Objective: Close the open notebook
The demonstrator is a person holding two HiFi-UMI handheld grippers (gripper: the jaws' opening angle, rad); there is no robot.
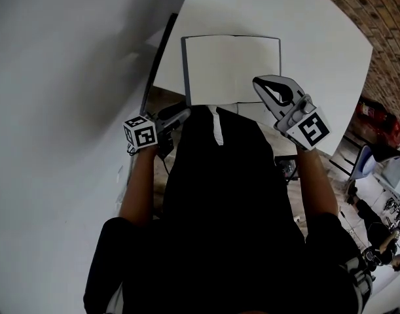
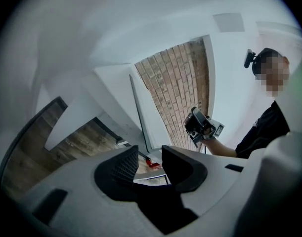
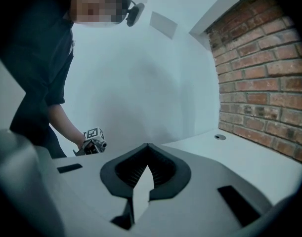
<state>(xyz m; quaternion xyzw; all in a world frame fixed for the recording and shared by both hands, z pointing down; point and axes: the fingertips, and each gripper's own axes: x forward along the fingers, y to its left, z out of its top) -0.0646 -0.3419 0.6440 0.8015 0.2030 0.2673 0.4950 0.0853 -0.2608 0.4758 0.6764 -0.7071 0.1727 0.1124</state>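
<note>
Notebook [image 1: 232,67] lies open, flat on the table [image 1: 317,31], near its front edge. Right gripper [image 1: 262,84]: jaws together, empty, above that edge. Left gripper [image 2: 150,155]: jaws apart, empty, at the table's front-left edge

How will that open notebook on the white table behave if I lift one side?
The notebook lies flat and looks thin, so it is probably light. Its pale pages would likely flop; the dark cover edging them probably swings over more stiffly.

The notebook [image 1: 232,69] before me lies open and flat on the white surface [image 1: 317,31], blank pages up, with dark cover edges.
</note>
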